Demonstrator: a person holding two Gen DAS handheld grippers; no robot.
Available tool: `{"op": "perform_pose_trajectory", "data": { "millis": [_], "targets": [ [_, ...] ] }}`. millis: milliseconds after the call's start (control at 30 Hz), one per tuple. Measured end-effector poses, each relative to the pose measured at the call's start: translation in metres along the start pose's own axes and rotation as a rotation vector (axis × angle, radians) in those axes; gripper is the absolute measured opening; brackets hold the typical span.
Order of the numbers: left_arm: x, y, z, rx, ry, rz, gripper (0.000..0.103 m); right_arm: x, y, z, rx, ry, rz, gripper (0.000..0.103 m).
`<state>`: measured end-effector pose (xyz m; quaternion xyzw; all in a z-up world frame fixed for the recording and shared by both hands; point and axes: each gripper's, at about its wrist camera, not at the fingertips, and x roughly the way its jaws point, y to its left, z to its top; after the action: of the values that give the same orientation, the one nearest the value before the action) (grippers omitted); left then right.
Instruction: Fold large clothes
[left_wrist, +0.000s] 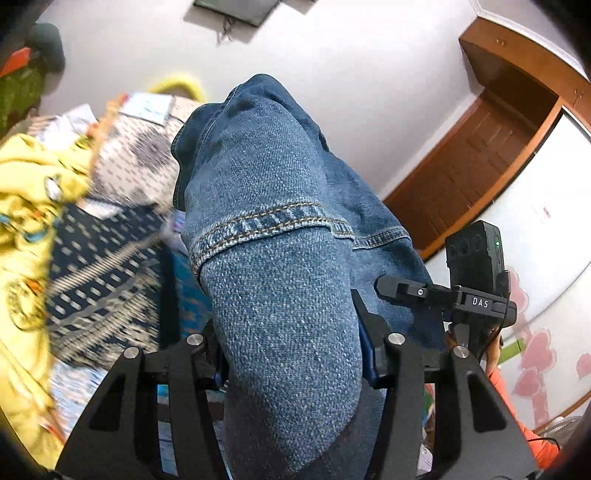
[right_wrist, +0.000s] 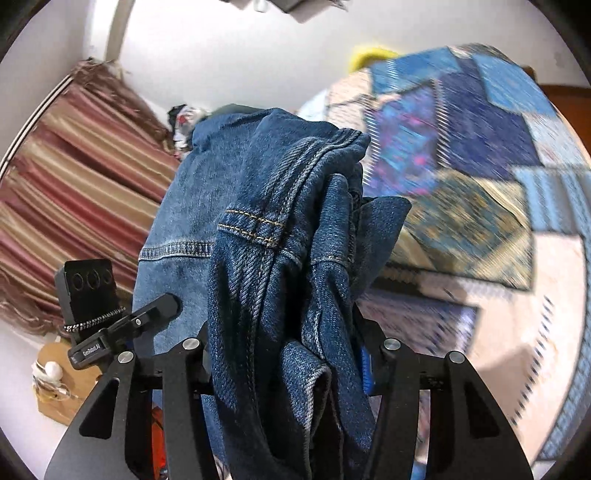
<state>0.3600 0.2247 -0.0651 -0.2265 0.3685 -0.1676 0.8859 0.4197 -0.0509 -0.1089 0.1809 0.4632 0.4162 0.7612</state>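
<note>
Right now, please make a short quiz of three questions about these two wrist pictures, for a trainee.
1. True or false: the left gripper holds blue denim.
2. What fills the right gripper? A) a yellow cloth B) the denim garment C) nothing
3. Fill in: in the left wrist view, the cloth left of the denim garment is coloured ____.

Key: 1 true; 2 B; 3 yellow.

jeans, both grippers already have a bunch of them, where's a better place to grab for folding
Judging from these views, grip the jeans at the stitched hem band, pinching across its flat edge from the side. The doubled seam is stiff and straight, while the right gripper holds a crumpled wad.
</note>
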Motion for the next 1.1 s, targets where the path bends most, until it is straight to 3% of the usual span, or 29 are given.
{"op": "perform_pose_trajectory", "data": {
  "millis": [367, 733, 833, 1000, 1067, 1100],
  "targets": [
    [-0.007, 0.116, 0.031, -0.053, 0.013, 0.127, 0.053, 0.118, 0.019, 0.029, 0.001, 0.046, 0.045, 0.048],
    [0.06, 0.232, -0.004, -0.18, 0.176, 0.241, 0.053, 0.226, -0.011, 0.014, 0.028, 0.188, -0.09, 0.043],
    [0.065, 0.24, -0.022, -0.157, 0.187, 0.254, 0.059, 0.238, -0.019, 0.004, -0.011, 0.215, -0.131, 0.044],
    [0.057, 0.23, -0.035, -0.141, 0.171, 0.305, 0.067, 0.228, -0.02, -0.001, -0.017, 0.228, -0.13, 0.048],
    [0.055, 0.224, -0.038, -0.129, 0.179, 0.348, 0.072, 0.221, -0.017, -0.008, -0.035, 0.221, -0.162, 0.054],
    [0.053, 0.218, -0.038, -0.117, 0.184, 0.374, 0.073, 0.216, -0.015, -0.012, -0.04, 0.218, -0.186, 0.064]
  ]
}}
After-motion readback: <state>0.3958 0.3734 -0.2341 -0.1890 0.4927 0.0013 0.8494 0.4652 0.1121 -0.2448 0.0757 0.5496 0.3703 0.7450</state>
